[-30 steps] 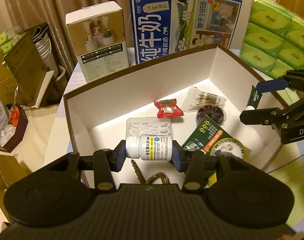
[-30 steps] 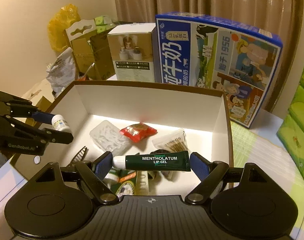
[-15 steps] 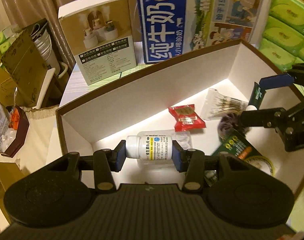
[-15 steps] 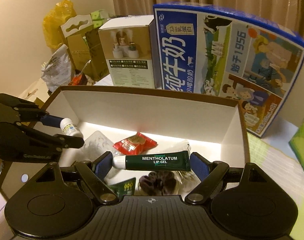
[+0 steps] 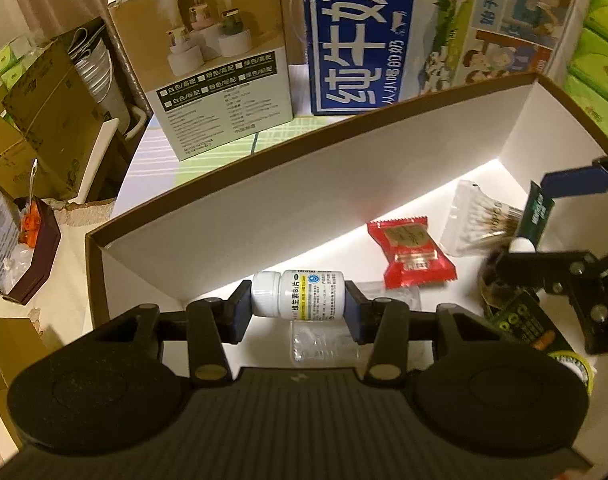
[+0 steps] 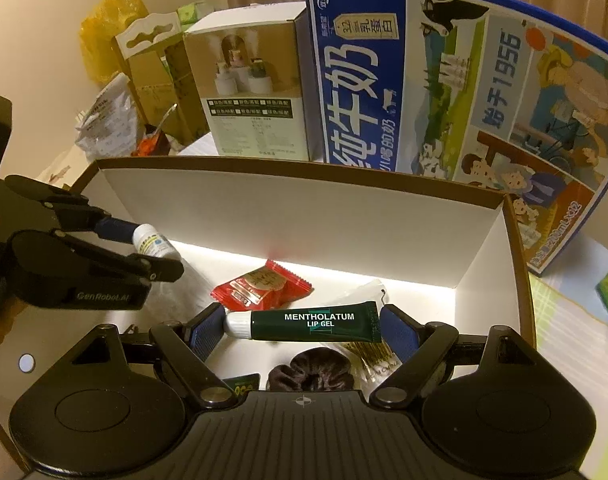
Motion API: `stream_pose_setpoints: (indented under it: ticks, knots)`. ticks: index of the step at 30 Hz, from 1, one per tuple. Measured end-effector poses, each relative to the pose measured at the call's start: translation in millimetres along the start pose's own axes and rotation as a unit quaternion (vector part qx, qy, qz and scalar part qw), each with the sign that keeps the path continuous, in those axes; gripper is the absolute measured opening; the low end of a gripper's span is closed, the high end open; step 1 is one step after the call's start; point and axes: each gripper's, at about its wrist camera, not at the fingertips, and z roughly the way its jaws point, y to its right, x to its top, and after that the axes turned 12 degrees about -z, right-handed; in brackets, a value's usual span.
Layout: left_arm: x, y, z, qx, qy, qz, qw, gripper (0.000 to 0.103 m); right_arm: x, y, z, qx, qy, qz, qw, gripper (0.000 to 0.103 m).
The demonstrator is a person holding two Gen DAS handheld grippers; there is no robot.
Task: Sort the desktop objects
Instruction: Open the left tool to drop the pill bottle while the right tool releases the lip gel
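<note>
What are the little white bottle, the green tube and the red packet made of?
The white bottle looks like smooth plastic with a ribbed cap and paper label. The green tube seems soft plastic, its end crimped flat. The red packet looks like glossy film, with crinkles and serrated edges.

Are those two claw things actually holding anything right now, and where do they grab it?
Yes. The left gripper clamps a white pill bottle end to end, cap and base. The right gripper holds a green lip gel tube by its two ends.

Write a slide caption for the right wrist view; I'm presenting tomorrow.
Right gripper holds a lip gel tube over the open box; left gripper holds a pill bottle.
</note>
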Motion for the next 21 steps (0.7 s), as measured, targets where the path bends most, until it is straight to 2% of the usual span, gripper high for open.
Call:
stream_pose_setpoints:
  ticks: [5, 8, 21]
  knots:
    - [1.9, 1.0, 3.1, 0.000, 0.001, -0.003, 1.0000, 0.043, -0.6, 1.3, 2.6, 0.002, -0.001, -0.001, 1.000, 0.081]
    - [1.0, 1.7, 2.8, 0.001, 0.002, -0.002, 1.0000, 0.051, -0.2, 0.8, 3.1, 0.003, 0.000, -0.002, 1.000, 0.081]
    - [3.2, 1.9, -5.9, 0.004, 0.008, -0.008, 0.9999, 0.058, 5.4, -7.7, 3.4, 0.007, 0.010, -0.017, 1.000, 0.081]
